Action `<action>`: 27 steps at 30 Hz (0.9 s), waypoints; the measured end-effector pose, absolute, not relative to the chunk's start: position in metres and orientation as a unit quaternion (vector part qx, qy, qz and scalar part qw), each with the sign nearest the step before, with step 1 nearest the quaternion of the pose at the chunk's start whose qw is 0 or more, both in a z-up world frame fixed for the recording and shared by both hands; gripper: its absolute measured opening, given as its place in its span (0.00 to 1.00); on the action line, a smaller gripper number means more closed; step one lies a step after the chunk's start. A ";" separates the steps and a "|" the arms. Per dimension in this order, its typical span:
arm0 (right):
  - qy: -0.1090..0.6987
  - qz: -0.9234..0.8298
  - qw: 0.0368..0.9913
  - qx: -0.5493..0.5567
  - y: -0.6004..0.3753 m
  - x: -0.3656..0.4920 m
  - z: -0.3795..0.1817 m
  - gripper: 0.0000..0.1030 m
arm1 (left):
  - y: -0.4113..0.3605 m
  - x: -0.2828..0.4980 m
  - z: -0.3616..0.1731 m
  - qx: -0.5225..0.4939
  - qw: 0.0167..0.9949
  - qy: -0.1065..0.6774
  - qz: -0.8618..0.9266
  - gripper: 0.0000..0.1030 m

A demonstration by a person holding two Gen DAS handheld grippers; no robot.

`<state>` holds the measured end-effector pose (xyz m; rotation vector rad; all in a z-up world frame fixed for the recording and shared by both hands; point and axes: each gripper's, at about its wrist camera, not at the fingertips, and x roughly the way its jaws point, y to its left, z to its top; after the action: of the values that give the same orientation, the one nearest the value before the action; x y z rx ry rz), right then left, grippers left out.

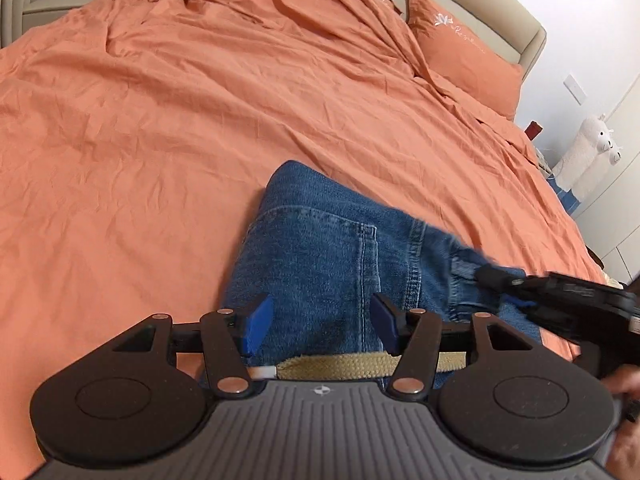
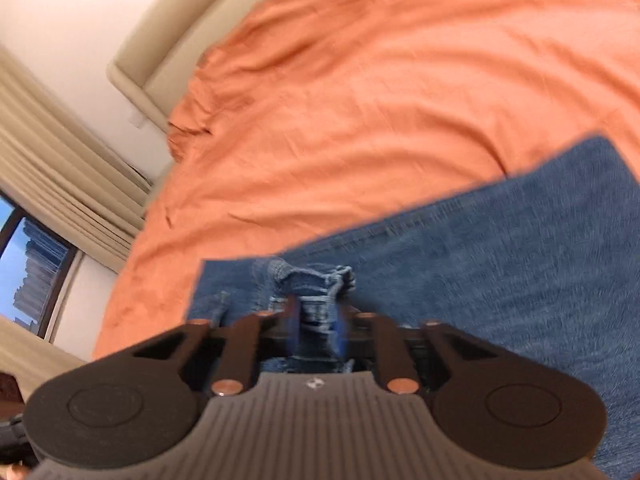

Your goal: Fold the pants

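My left gripper [image 1: 318,326] stands wide apart over the blue jeans [image 1: 320,248], its blue pads [image 1: 259,322] at 9 and 3 o'clock of the seat panel and closed on nothing; whether they touch the denim I cannot tell. I judge it is placed there to steady the folded stack, or to be ready for the next pinch, while the other side is carried.

The jeans lie on the orange bedsheet [image 1: 160,140] at the near edge of the bed, back pocket seam up, with a woven tan belt [image 1: 336,365] along the waistband at 6 o'clock in the left wrist view.

My right gripper [image 2: 318,322] is narrowed onto a bunched fold of denim, a hem or waist edge as far as the blur allows. From the left wrist view it enters at 3 o'clock [image 1: 504,280], gripping the cloth's right corner. I judge this hold lifts that edge so it can be laid across the stack.

An orange pillow [image 1: 464,48] lies at 1 o'clock, well apart.
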<state>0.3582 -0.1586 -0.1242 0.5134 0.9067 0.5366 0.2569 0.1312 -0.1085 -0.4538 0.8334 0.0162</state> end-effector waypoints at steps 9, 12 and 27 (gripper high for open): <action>0.374 0.292 0.828 0.298 -0.188 0.299 -0.067 0.06 | 0.111 0.260 -0.098 -0.186 0.898 0.399 -0.023 0.60; 0.411 0.234 0.825 0.308 -0.198 0.300 -0.098 0.05 | 0.105 0.268 -0.106 -0.170 0.892 0.418 -0.015 0.55; 0.483 0.200 0.761 0.384 -0.220 0.338 -0.182 0.33 | 0.108 0.274 -0.126 -0.167 0.883 0.438 -0.002 0.54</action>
<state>0.3378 -0.2197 -0.1824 0.8364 1.0511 0.4344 0.2742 0.1077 -0.1262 -0.3473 0.9118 -0.0042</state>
